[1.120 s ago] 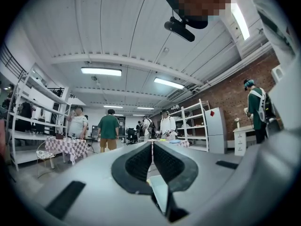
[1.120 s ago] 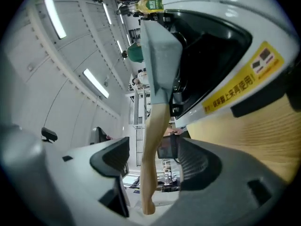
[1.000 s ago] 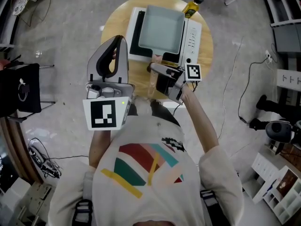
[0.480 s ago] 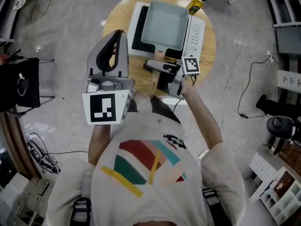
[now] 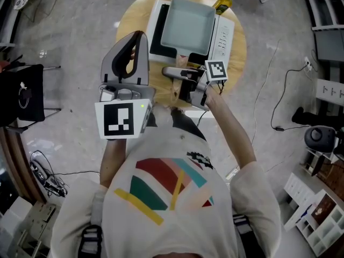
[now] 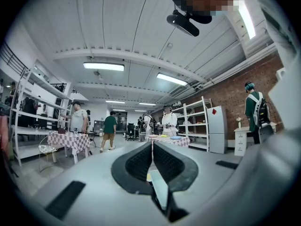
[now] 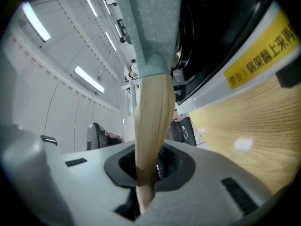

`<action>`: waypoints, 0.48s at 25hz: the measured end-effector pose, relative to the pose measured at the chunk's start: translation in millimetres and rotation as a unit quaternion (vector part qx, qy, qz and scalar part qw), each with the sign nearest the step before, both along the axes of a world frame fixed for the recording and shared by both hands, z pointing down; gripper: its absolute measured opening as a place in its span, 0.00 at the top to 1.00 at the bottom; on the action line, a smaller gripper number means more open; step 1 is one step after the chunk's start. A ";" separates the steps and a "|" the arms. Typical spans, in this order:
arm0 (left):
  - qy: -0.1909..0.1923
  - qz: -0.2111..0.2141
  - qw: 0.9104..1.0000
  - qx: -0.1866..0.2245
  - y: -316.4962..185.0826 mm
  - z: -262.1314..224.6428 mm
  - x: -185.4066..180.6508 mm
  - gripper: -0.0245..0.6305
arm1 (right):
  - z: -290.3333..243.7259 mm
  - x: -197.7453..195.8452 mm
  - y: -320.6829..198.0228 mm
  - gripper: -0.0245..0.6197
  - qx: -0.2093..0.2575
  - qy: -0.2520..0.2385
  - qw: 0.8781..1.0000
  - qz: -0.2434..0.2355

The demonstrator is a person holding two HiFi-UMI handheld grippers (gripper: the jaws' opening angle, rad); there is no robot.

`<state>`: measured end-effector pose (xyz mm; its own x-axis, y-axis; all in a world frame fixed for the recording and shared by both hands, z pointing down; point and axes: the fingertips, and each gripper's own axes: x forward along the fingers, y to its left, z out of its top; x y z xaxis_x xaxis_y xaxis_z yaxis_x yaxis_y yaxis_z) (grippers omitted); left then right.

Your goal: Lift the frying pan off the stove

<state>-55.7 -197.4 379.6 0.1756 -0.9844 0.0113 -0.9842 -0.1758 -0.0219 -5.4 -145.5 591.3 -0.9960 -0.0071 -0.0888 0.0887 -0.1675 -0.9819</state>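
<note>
A grey workshop floor surrounds a small round wooden table (image 5: 131, 26), on which a white single-burner stove (image 5: 223, 36) carries the frying pan (image 5: 188, 26), a square pale grey-green pan sitting flat on the burner with its handle (image 5: 181, 63) pointing toward 6 o'clock. A yellow oil bottle (image 5: 223, 3) stands just beyond the stove at about 1 o'clock. The pan looks rigid and moderately heavy, with its weight well forward of the smooth, rounded wooden handle, so it will likely tip nose-down and may twist in a pinch. A hold close to where wood meets metal looks safest. The right gripper (image 5: 188, 82) has its jaws closing onto that handle (image 7: 151, 126), which runs straight between the pads. The left gripper (image 5: 131, 39) is held idle at 9 o'clock of the pan, clear of the table edge, jaws pressed together on nothing (image 6: 152, 161). Compared with a second ago, the right gripper has moved toward 12 o'clock along the handle and gone from wide spread to nearly clamped. The pan itself has not left the stove.
</note>
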 end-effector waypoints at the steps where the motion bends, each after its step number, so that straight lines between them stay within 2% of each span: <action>1: 0.001 -0.001 1.000 0.000 -0.4 0.1 0.4 0.95 | 0.2 0.2 -0.5 0.92 0.001 0.001 1.000 0.000; 7: -0.012 0.010 1.000 -0.022 2.1 12.0 2.2 0.95 | 0.4 0.6 -1.6 0.93 0.014 0.007 1.000 -0.002; 12: -0.003 0.002 1.000 -0.021 0.7 13.9 1.2 0.95 | 0.3 2.4 -3.9 0.95 0.040 0.017 0.999 -0.001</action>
<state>-54.4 -196.7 393.6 0.1802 -0.9821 0.0546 -0.9832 -0.1815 -0.0203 -3.0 -149.5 591.6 -0.9984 0.0002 -0.0561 0.0558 -0.0884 -0.9945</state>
